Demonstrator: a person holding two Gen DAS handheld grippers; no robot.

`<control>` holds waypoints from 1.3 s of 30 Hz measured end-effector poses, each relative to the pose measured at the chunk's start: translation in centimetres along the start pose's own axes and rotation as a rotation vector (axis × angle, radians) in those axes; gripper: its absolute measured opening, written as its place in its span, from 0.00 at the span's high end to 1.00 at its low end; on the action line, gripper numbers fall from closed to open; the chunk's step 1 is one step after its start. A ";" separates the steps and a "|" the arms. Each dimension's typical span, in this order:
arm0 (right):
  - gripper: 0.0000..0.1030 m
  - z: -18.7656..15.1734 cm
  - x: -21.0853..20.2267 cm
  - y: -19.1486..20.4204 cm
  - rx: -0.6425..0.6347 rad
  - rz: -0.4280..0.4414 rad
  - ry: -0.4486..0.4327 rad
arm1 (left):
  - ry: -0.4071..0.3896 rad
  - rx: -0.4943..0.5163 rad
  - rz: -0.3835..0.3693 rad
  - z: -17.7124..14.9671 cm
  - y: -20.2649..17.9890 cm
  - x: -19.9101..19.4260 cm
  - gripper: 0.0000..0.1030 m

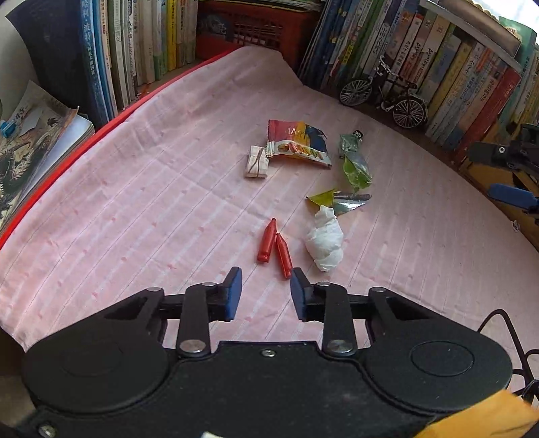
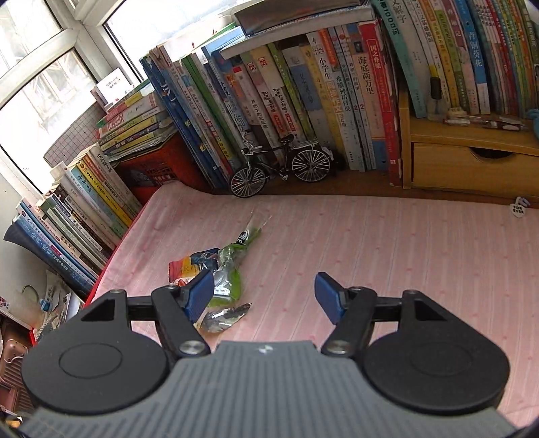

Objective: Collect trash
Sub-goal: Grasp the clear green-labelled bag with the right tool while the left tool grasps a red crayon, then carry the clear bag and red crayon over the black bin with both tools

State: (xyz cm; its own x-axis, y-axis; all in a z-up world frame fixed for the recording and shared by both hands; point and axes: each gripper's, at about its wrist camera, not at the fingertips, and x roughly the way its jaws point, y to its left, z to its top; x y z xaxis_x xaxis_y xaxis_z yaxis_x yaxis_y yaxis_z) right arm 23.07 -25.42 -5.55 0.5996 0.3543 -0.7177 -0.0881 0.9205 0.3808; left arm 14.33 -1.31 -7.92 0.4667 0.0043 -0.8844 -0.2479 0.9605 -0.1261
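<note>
Trash lies on the pink cloth (image 1: 134, 209). Two small red bottle-shaped pieces (image 1: 274, 246) rest just ahead of my open left gripper (image 1: 266, 281), its right fingertip close to one. A crumpled white tissue (image 1: 325, 240) lies to their right. Farther off are a torn green and silver wrapper (image 1: 355, 165), a colourful snack packet (image 1: 298, 143) and a small folded white wrapper (image 1: 256, 162). My right gripper (image 2: 264, 289) is open and empty above the cloth (image 2: 404, 256). The green wrapper (image 2: 232, 266) and the snack packet (image 2: 192, 266) lie by its left finger, partly hidden.
Rows of upright books (image 2: 303, 101) line the back and left. A model bicycle (image 2: 281, 166) stands at the cloth's far edge. A red crate (image 1: 256, 27) sits in the corner, a wooden drawer box (image 2: 471, 161) at the right. The other gripper (image 1: 508, 168) shows at the right edge.
</note>
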 end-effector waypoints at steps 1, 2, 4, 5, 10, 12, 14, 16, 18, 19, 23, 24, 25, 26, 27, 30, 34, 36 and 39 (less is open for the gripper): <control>0.25 0.3 0.7 0.0 -0.005 0.005 0.009 | 0.003 0.004 -0.014 0.1 -0.2 0.3 0.77; 0.25 0.6 1.5 0.1 -0.011 0.013 0.022 | 0.003 0.010 -0.029 0.2 -0.4 0.6 0.79; 0.25 1.1 2.8 0.3 -0.019 0.023 0.038 | 0.002 0.025 -0.052 0.3 -1.0 1.1 0.80; 0.25 1.4 3.6 0.5 -0.026 0.029 0.050 | 0.004 0.030 -0.054 0.4 -1.2 1.5 0.81; 0.26 2.3 7.3 1.5 -0.059 0.032 0.107 | 0.035 0.013 -0.023 1.0 -1.5 4.2 0.83; 0.29 2.5 9.0 1.9 -0.069 0.029 0.140 | 0.042 -0.004 0.002 1.2 -1.4 5.2 0.83; 0.30 2.5 11.0 2.3 -0.070 0.015 0.174 | 0.045 -0.014 0.027 1.3 -1.2 6.1 0.83; 0.31 2.6 12.6 2.7 -0.065 0.010 0.198 | 0.051 -0.024 0.043 1.5 -1.1 7.0 0.83; 0.31 2.6 13.8 3.1 -0.057 0.010 0.208 | 0.059 -0.031 0.043 1.5 -1.1 7.6 0.83; 0.31 2.6 14.4 3.2 -0.052 0.012 0.211 | 0.056 -0.030 0.044 1.5 -1.1 7.8 0.83; 0.54 2.3 16.9 3.5 -0.040 0.019 0.266 | 0.020 0.016 0.052 1.6 -1.9 7.8 0.91; 0.65 2.1 17.1 3.4 -0.026 0.027 0.274 | 0.012 0.031 0.059 1.6 -2.1 7.6 0.91; 0.66 1.9 16.8 3.2 -0.008 0.043 0.266 | 0.003 0.041 0.057 1.6 -2.3 7.3 0.91; 0.67 1.8 16.3 3.2 -0.012 0.044 0.248 | -0.007 0.048 0.050 1.7 -2.6 6.9 0.91; 0.68 1.6 15.8 3.1 -0.015 0.047 0.232 | -0.011 0.050 0.042 1.8 -2.7 6.6 0.91; 0.69 1.7 14.3 2.0 0.035 0.060 0.203 | -0.022 0.049 0.016 2.0 -3.0 5.5 0.91; 0.70 2.3 11.9 0.4 0.101 0.084 0.158 | -0.038 0.049 -0.007 1.9 -3.4 3.8 0.91; 0.70 2.1 10.7 0.0 0.113 0.088 0.146 | -0.037 0.051 -0.012 1.7 -3.5 3.0 0.91; 0.70 1.4 8.9 -0.4 0.131 0.090 0.145 | -0.033 0.046 -0.013 1.2 -3.6 1.6 0.91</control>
State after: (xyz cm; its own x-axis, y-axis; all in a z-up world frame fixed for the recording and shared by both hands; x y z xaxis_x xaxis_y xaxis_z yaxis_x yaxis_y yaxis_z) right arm 29.60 -22.89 -11.30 0.4723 0.4626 -0.7503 -0.0257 0.8581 0.5129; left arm 17.02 -4.42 -8.32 0.4978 0.0001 -0.8673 -0.2025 0.9724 -0.1161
